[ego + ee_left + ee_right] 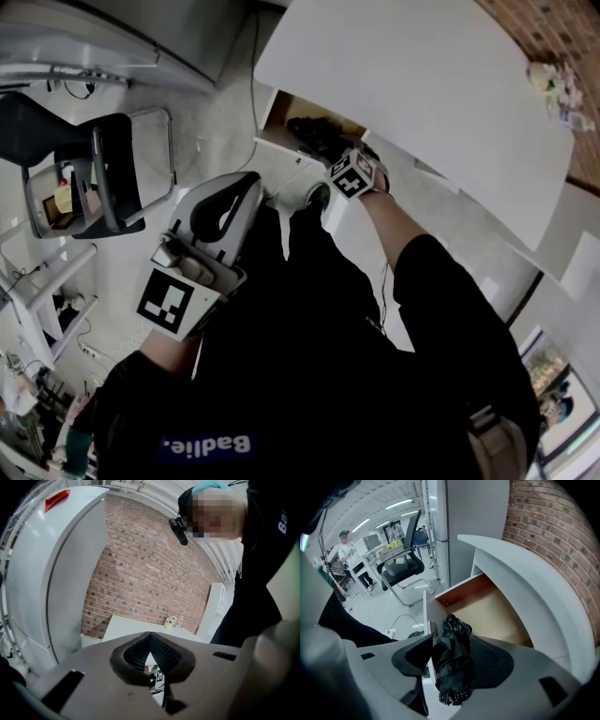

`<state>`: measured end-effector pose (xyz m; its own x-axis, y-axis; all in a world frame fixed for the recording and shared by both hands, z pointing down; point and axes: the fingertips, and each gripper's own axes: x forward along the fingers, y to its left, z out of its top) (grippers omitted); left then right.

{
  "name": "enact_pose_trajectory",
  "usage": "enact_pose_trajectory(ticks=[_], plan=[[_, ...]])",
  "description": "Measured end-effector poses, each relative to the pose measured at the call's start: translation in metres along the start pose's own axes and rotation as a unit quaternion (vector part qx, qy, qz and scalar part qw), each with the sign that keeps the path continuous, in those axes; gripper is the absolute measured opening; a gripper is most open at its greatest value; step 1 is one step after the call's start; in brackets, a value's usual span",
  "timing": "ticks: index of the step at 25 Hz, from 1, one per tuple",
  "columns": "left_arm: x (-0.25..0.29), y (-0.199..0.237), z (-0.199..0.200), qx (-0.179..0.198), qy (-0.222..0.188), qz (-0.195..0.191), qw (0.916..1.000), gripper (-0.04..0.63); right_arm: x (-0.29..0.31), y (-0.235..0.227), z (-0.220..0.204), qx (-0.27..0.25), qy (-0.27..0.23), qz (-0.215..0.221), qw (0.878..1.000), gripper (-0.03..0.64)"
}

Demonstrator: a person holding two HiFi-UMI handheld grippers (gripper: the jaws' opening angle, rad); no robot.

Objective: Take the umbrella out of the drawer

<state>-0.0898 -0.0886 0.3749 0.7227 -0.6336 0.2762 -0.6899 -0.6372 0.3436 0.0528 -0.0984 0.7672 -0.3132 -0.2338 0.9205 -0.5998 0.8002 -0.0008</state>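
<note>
Right claw (451,643) spread, folded black umbrella (453,672) between jaws, lying at open drawer (497,616) front.

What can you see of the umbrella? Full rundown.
The umbrella is black and compact. It is folded, with its fabric canopy bunched in loose creases. Small pale rib tips show at its near end, and no handle is visible. It lies at the front of the open drawer, beside the drawer's white front panel. The right tool has its jaws spread on either side of it, with both pads close, and no squeeze shows in the fabric.
</note>
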Motion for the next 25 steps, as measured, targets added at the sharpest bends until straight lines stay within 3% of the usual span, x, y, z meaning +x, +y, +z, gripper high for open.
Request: enact_pose_trajectory(ticks=[6,11,25], plan=[[0.003,0.007,-0.01,-0.002,0.012,0.003,0.9999,-0.003,0.025,-0.009,-0.005,0.016,0.017,0.007,1.0,0.268],[0.0,0.02,-0.024,-0.011,0.029,0.018,0.9994,-0.003,0.054,-0.013,-0.024,0.014,0.071,0.011,0.997,0.279],[-0.014,0.039,-0.042,-0.034,0.039,0.033,0.9981,-0.003,0.093,-0.016,-0.038,-0.031,0.147,0.025,0.988,0.293]])
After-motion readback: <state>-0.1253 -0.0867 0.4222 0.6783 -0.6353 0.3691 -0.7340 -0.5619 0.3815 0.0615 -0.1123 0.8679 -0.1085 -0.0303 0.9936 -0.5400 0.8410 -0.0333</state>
